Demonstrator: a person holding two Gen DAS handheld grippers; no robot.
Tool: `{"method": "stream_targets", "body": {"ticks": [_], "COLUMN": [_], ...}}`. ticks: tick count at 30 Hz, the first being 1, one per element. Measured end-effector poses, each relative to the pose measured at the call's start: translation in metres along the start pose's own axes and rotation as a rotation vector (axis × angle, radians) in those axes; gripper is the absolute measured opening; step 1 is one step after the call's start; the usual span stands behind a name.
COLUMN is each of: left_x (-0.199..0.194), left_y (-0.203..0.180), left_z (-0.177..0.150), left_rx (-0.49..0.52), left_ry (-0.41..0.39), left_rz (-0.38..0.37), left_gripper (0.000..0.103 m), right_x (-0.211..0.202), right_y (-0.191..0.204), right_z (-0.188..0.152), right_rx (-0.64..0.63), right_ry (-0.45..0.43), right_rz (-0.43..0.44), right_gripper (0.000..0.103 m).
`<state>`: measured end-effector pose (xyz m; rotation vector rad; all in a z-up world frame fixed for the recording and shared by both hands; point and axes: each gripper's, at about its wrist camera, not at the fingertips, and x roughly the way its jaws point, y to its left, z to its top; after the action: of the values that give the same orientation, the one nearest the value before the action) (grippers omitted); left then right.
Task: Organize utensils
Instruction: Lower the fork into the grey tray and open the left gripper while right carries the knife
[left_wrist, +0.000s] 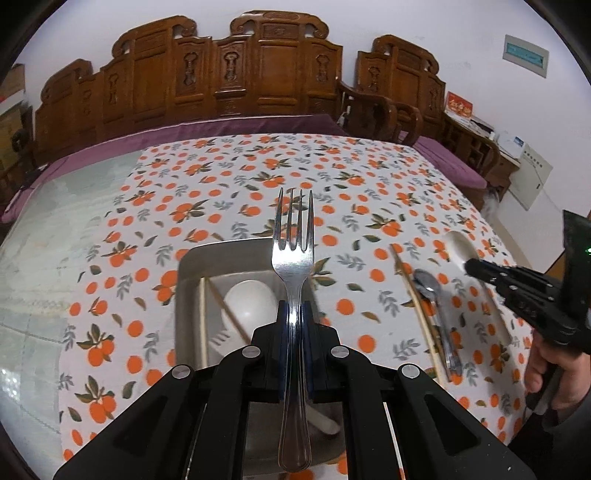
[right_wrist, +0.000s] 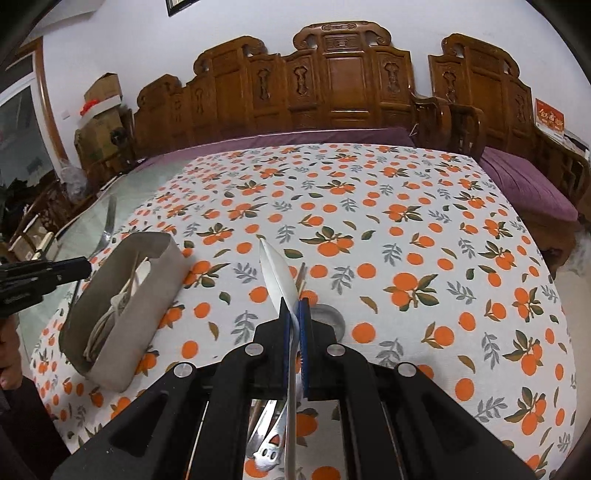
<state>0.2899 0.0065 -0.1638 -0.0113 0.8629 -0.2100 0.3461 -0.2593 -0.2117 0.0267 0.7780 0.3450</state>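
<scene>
The left claw (left_wrist: 294, 321) is clamped on a steel fork (left_wrist: 293, 266) at its neck, just above the tray (left_wrist: 188, 280); stiff, light and slick, it is best pinched there. The right claw (right_wrist: 294, 317) pinches a white spoon (right_wrist: 277, 273) right of the tray, with 1 metal spoon (left_wrist: 430, 286) and chopsticks (left_wrist: 417, 306) lying farther right.

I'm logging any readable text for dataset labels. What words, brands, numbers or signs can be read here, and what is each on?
No text can be read in either view.
Red card with gold characters on the wooden side cabinet: too blurred to read.
White wall panel with a teal strip: too small to read.
White printed box by the wall: markings blurred.
Steel fork and white plastic spoon: no marking visible.
</scene>
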Motion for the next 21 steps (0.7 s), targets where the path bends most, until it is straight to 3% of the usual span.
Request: {"method": "stream_targets", "body": {"ticks": [9, 21], "left_x": [0.021, 0.055], "left_y": [0.024, 0.036], "left_z": [-0.012, -0.029], "left_rx": [-0.022, -0.058], "left_ry": [0.038, 0.111], "left_rz": [0.031, 0.014], "left_gripper": [0.006, 0.006], "right_x": [-0.006, -0.008], "right_y": [0.011, 0.033], "right_z": [-0.001, -0.005], "right_rx": [-0.011, -0.055], "right_ry": [-0.01, -0.006], "right_rz": [0.03, 0.062], "right_gripper": [0.005, 0.006]}}
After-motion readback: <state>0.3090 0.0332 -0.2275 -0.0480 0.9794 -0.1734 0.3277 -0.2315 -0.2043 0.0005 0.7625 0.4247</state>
